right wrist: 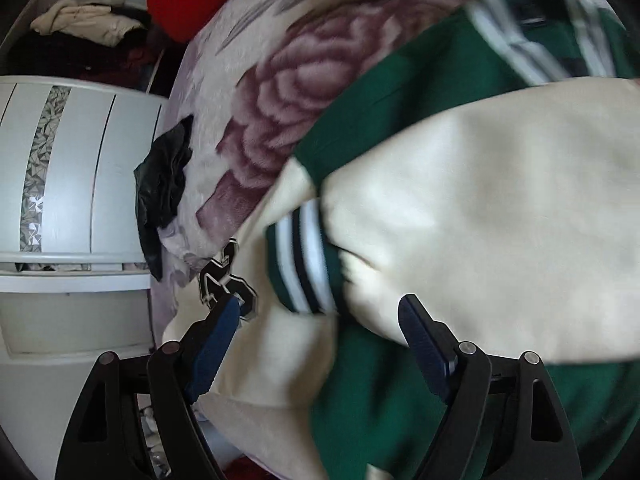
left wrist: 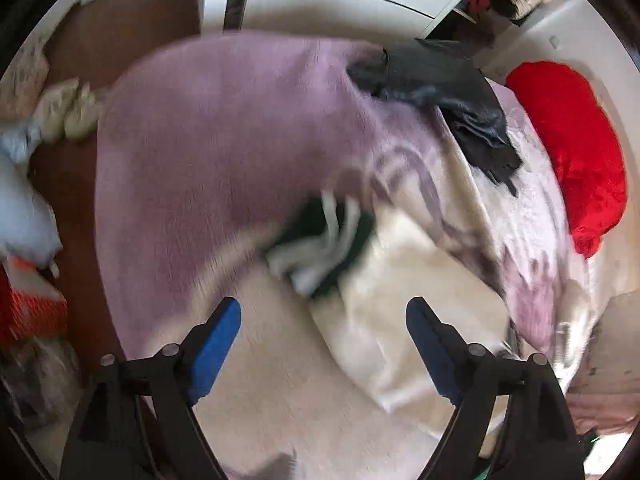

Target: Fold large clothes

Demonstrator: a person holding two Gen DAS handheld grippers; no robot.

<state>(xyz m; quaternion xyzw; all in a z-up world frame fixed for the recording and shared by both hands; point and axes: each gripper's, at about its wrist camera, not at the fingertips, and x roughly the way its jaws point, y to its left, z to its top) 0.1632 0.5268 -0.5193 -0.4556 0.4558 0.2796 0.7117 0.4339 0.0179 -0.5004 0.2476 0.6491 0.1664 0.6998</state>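
Note:
A cream and green varsity jacket (right wrist: 480,184) lies on the bed, with a striped green cuff (right wrist: 304,256) and black letter patches (right wrist: 228,280). In the left wrist view its cream body (left wrist: 400,312) and blurred striped cuff (left wrist: 320,240) show. My left gripper (left wrist: 324,316) is open and empty above the cream fabric. My right gripper (right wrist: 318,312) is open, with its jaws either side of the cuff and nothing held.
A lilac blanket with a rose print (left wrist: 208,152) (right wrist: 272,120) covers the bed. A black garment (left wrist: 460,96) (right wrist: 164,192) and a red garment (left wrist: 576,148) lie at its far side. White wardrobe doors (right wrist: 80,176) stand beyond. Bags and a red box (left wrist: 28,308) sit on the floor.

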